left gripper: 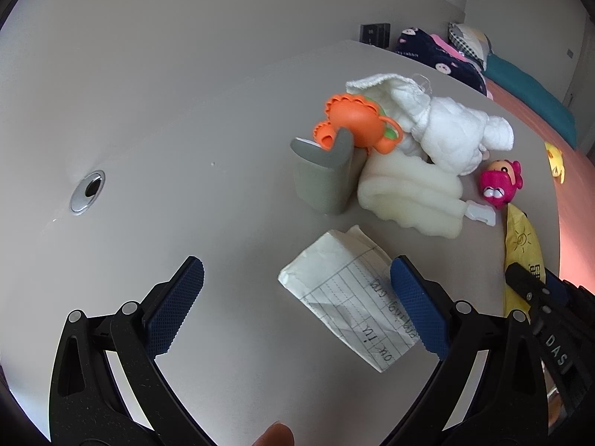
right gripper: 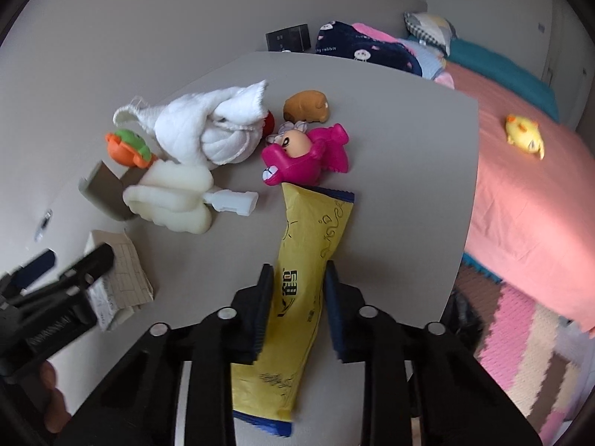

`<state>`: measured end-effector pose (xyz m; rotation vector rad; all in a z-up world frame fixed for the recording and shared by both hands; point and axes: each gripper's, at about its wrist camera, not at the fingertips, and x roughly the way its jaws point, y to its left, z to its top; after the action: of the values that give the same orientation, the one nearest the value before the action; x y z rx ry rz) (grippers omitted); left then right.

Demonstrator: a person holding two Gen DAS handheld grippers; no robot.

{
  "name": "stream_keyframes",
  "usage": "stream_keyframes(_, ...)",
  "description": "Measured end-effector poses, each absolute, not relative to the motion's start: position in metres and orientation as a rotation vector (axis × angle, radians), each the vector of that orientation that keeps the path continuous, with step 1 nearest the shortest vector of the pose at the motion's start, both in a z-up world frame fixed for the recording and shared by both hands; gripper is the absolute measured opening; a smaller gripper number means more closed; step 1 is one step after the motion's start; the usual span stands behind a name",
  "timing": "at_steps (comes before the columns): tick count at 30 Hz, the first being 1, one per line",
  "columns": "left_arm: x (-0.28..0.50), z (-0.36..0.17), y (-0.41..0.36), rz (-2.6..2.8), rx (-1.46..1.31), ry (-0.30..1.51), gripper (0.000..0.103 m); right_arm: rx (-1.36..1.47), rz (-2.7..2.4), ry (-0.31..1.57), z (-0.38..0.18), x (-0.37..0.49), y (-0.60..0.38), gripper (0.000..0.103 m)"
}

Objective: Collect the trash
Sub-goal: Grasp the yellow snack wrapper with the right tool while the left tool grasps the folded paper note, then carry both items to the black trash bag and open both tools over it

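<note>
A folded sheet of lined paper (left gripper: 346,290) with handwriting lies on the grey table (left gripper: 186,111). My left gripper (left gripper: 297,264) hangs over it, open wide, its right finger over the sheet's right side and nothing pinched. In the right wrist view, a long yellow snack wrapper (right gripper: 316,223) with blue ends lies flat, pointing away from me. My right gripper (right gripper: 298,267) is shut on its middle, one pad against each long edge. The paper (right gripper: 122,271) and the left gripper show at that view's left edge.
Behind the paper lie a grey holder (left gripper: 323,182), an orange toy (left gripper: 353,119), a white cloth (left gripper: 446,126), cream foam (left gripper: 409,193), a white clip (right gripper: 234,200), a pink toy (right gripper: 305,156) and a brown toy (right gripper: 306,106). The table's edge (right gripper: 470,204) runs at right, beside a pink bed (right gripper: 528,193).
</note>
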<state>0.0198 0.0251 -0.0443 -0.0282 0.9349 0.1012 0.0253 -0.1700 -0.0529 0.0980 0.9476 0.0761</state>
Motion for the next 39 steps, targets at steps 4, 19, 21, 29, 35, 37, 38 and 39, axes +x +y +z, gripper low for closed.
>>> stream_keyframes(4,0.020,-0.047,0.022,0.110,-0.018,0.948,0.097,0.103,0.072,0.935,-0.049,0.023,-0.175,0.022)
stream_keyframes(19,0.011,-0.052,0.022,0.116,-0.098,0.981,0.061,0.112,0.068,0.903,-0.038,0.016,-0.185,0.022)
stream_keyframes(21,0.008,-0.052,0.020,0.120,-0.106,0.977,0.057,0.115,0.068,0.900,-0.037,0.015,-0.187,0.022)
stream_keyframes(29,-0.007,-0.049,0.014,0.061,-0.196,0.947,0.036,0.118,0.079,0.864,-0.025,0.003,-0.195,0.022)
stream_keyframes(35,-0.016,-0.035,-0.002,-0.001,-0.176,0.892,0.010,0.136,0.071,0.842,-0.015,-0.004,-0.209,0.022)
stream_keyframes(37,-0.019,-0.030,-0.008,-0.011,-0.164,0.871,0.009,0.142,0.068,0.837,-0.013,-0.004,-0.215,0.022)
stream_keyframes(38,-0.019,-0.028,-0.010,-0.011,-0.159,0.865,0.009,0.144,0.066,0.833,-0.012,-0.005,-0.217,0.022)
stream_keyframes(39,-0.020,-0.025,-0.013,-0.018,-0.155,0.857,0.009,0.148,0.065,0.827,-0.009,-0.006,-0.222,0.022)
